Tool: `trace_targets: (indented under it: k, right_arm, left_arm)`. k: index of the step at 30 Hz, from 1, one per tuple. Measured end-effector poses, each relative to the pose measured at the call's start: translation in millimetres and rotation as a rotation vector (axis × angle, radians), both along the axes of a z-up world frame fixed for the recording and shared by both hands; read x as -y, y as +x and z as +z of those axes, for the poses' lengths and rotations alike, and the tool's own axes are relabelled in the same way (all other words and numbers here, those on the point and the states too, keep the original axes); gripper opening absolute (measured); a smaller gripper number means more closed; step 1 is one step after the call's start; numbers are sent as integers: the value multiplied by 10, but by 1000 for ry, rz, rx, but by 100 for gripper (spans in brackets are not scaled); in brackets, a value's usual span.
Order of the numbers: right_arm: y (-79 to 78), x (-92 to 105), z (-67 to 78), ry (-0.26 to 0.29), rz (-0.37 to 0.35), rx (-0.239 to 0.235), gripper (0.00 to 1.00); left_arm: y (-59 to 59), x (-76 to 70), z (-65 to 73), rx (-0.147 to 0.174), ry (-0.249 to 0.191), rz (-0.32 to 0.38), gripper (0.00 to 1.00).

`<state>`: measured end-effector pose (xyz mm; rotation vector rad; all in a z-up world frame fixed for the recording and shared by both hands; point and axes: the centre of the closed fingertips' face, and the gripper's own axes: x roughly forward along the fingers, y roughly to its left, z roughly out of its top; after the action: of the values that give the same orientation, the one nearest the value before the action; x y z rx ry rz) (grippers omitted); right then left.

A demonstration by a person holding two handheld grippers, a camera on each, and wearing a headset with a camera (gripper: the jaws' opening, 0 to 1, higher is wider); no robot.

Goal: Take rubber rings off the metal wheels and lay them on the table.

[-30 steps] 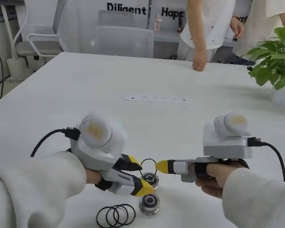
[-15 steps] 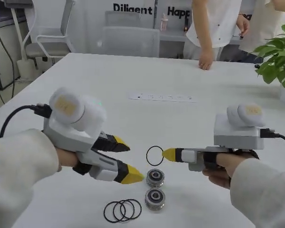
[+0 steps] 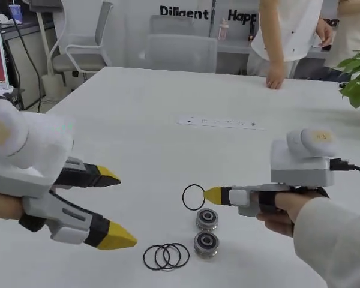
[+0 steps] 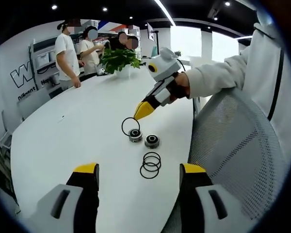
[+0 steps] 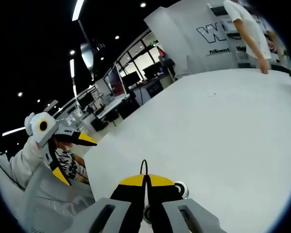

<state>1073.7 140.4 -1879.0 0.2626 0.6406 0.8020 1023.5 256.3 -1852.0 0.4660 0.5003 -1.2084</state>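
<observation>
Right gripper view: right gripper pinches ring above wheels. Left gripper view: left gripper jaws spread wide, empty; loose rings beside wheels.

White table with two metal wheels, three loose rubber rings

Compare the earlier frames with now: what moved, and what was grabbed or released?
The left gripper backed off leftward from the two metal wheels, fingers open. Unchanged: the right gripper keeps its pinch on one rubber ring by the wheels; three rings lie on the table.
</observation>
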Motion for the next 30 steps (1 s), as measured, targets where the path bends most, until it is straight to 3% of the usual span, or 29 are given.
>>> trace_targets:
  k: [8, 13, 15, 18, 22, 26, 30]
  right_arm:
    - [-96, -173, -63, -41, 81, 3, 0]
    - [-181, -290, -158, -79, 146, -5, 0]
    - [-222, -333, -197, -94, 165, -8, 0]
    - [-270, -375, -245, -109, 191, -15, 0]
    - [-342, -421, -322, -142, 224, -18, 0]
    - [-418, -450, -421, -171, 255, -32, 0]
    - [-466, -473, -495, -206, 283, -27, 0]
  left_arm:
    - [-232, -227, -170, -39, -6, 58, 67]
    - [-376, -274, -326, -99, -21, 80, 69]
    - [-385, -282, -335, -111, -27, 93, 69]
    - [-336, -279, -287, -95, -46, 109, 69]
    - [-347, -286, -324, -98, -34, 111, 70]
    - [-348, -315, -384, -125, -23, 139, 70]
    - [-342, -326, -380, -118, -24, 149, 69]
